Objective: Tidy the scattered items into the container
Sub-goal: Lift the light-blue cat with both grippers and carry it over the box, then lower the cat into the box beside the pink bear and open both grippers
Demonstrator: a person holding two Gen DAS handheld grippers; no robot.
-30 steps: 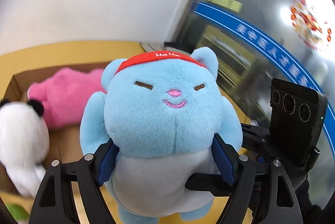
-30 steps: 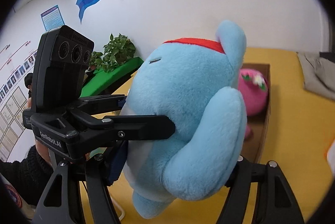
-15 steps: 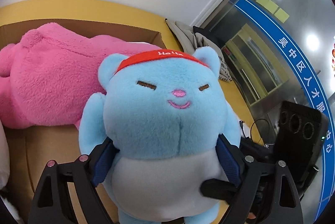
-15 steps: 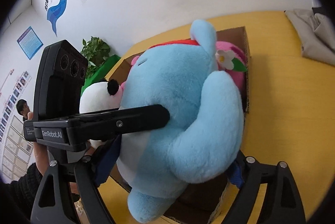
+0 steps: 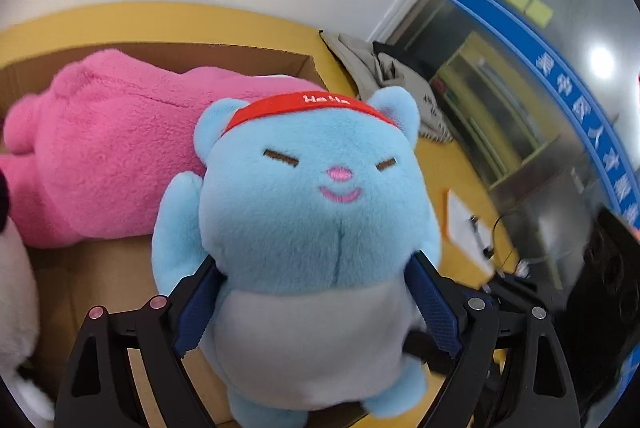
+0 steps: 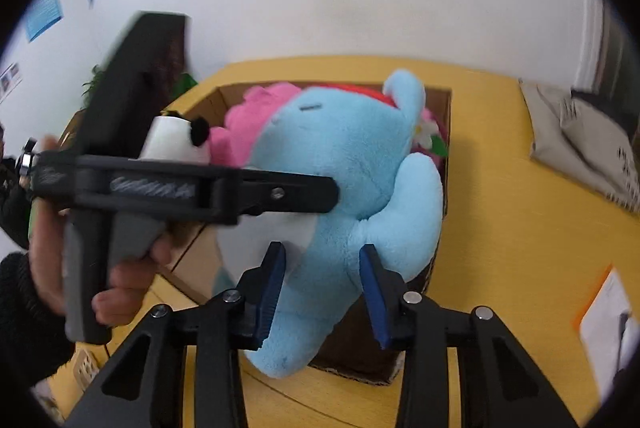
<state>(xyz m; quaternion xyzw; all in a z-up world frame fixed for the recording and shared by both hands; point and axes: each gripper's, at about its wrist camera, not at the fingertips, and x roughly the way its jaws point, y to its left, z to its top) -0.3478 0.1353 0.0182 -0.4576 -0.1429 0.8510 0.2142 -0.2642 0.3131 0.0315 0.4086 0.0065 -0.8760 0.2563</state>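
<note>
A blue plush bear with a red headband hangs upright over the open cardboard box. My left gripper is shut on its sides just under the head. In the right wrist view the same bear is seen side-on above the box. My right gripper sits below and behind it, jaws closing. The bear's lower body shows between the blue pads with no visible squeeze. A pink plush and a white panda plush lie inside the box.
The box stands on a yellow table. A grey folded cloth lies at the back right, and an orange-edged paper at the right edge. A person's hand holds the left gripper's handle. A white sheet with a cable lies right of the box.
The left gripper carried the blue bear down and over the box. The right gripper's jaws widened off the bear, drew back, then narrowed.
</note>
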